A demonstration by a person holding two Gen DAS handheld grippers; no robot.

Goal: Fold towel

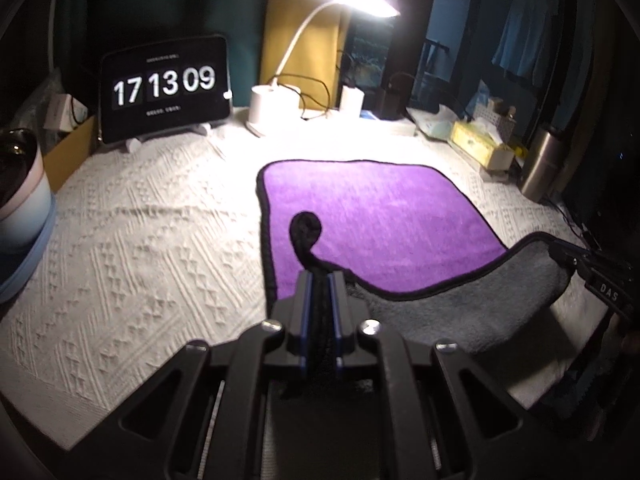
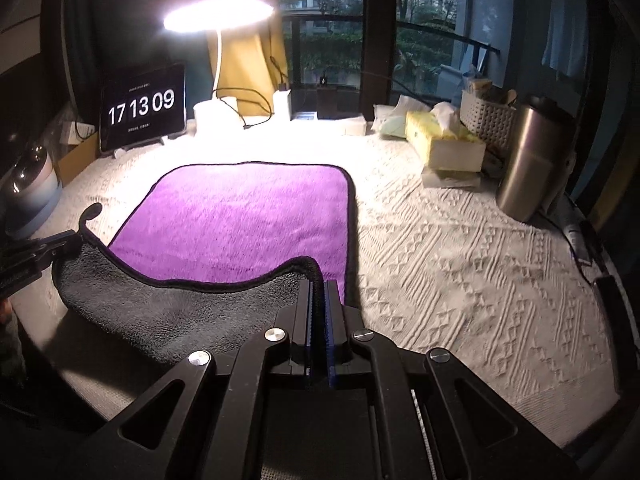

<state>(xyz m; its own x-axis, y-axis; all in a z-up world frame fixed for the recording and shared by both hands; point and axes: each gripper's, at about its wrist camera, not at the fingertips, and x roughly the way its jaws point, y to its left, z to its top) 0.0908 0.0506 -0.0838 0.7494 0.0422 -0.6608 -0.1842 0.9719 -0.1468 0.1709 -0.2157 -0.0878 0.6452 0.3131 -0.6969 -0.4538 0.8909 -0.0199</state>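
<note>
A purple towel [image 1: 372, 216] with a black hem and grey underside lies on the white textured cloth; it also shows in the right wrist view [image 2: 240, 220]. My left gripper [image 1: 319, 280] is shut on the towel's near left corner, with the black hanging loop [image 1: 306, 226] sticking out past the fingertips. My right gripper [image 2: 319, 286] is shut on the near right corner. The near edge is lifted and turned over, showing the grey underside [image 1: 460, 312] sagging between the two grippers. The right gripper also shows in the left wrist view [image 1: 576, 258], and the left in the right wrist view [image 2: 76, 240].
A tablet clock [image 1: 164, 88] and a lit desk lamp [image 1: 276, 108] stand at the back. A steel tumbler [image 2: 528, 160], yellow tissue box [image 2: 444, 140] and white basket [image 2: 486, 120] stand at the right. A pastel container [image 1: 20, 200] sits at the left.
</note>
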